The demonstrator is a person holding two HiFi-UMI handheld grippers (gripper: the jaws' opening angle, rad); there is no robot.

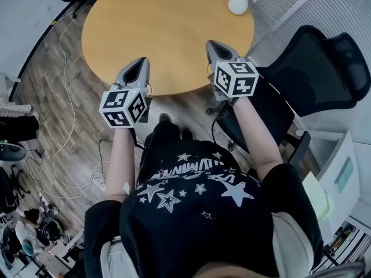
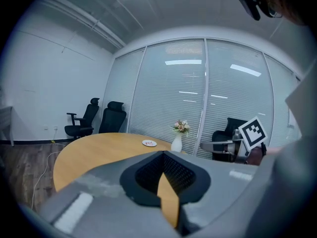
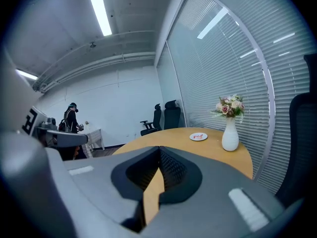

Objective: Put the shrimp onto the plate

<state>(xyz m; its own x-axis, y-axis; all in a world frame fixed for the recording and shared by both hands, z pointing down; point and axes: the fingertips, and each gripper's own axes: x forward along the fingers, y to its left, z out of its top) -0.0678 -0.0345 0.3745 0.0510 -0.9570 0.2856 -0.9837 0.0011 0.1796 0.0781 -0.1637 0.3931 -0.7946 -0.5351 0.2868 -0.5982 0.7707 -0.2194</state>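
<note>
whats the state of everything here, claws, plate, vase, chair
left claw: shut, empty
right claw: shut, empty
plate: flat on the table's far side, small pink bits on it, too small to name
vase: upright, holding flowers
chair: nobody in it, beside the table

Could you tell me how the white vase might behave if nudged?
The vase looks tall with a narrow neck and flowers on top, so it may tip. Its smooth white surface suggests ceramic: probably slippery and breakable.
</note>
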